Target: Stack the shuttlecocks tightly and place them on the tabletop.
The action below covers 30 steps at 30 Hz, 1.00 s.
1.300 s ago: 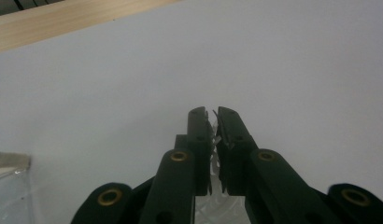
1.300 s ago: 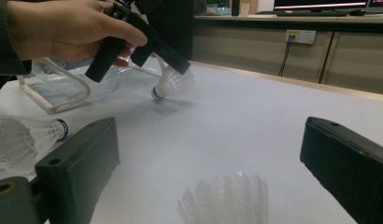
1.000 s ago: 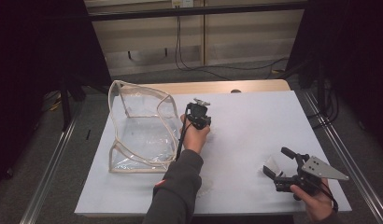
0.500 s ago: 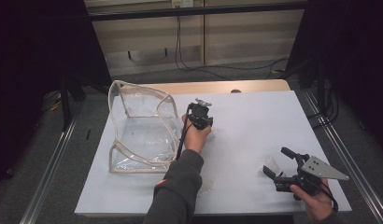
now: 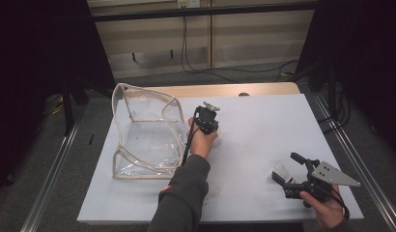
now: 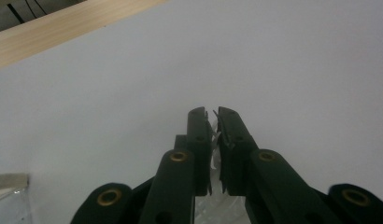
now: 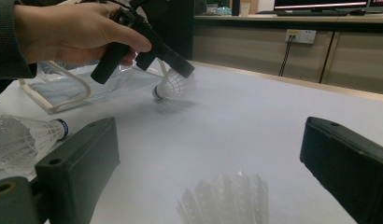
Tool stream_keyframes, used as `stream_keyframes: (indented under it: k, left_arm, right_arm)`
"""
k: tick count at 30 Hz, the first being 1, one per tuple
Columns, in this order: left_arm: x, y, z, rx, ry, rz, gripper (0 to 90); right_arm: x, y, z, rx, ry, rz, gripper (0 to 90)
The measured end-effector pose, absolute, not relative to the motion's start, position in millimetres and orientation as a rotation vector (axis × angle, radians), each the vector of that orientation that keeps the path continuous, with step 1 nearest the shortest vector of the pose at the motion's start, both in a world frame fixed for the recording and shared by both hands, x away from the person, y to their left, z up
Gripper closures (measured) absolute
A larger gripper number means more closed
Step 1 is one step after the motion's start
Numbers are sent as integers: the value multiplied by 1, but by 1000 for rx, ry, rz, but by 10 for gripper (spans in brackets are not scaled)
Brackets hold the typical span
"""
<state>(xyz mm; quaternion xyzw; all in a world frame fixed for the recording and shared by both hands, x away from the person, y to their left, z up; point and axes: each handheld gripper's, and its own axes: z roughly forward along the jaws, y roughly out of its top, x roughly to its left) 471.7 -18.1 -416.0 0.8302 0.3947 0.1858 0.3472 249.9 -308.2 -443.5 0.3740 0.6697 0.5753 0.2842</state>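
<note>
Two white feathered shuttlecocks lay nearest the right gripper [image 5: 287, 170], which rested at about five o'clock on the table with its jaws spread wide and nothing between them: one shuttlecock [image 7: 227, 198] just ahead of the jaws, skirt towards the camera, the other [image 7: 24, 137] off at nine o'clock with a blue band at its cork. That gripper probably waited there, lined up on the nearer one. Farther in, near the middle, the left gripper [image 5: 207, 121] had its jaws pressed together on the skirt of a third white shuttlecock [image 7: 173, 86], held just above the surface, likely to carry it to the clear plastic pouch with beige piping [image 5: 143, 133] standing open at nine o'clock. White sheeting [image 5: 263, 130] covered the wooden table. Beyond it were pale cabinet panels [image 5: 244, 34], trailing cables and dark surroundings.
</note>
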Motion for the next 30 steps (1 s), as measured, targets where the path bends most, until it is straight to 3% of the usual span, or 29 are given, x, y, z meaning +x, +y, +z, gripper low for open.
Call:
stream_keyframes:
  k: [10,30]
  left_arm:
    - [473,-10,-412,2159,1025,539,870]
    - [474,-19,-419,2130,1021,466,812]
  right_arm:
    - [250,-308,-443,997,1793,1539,40]
    - [250,-308,-443,998,1794,1540,40]
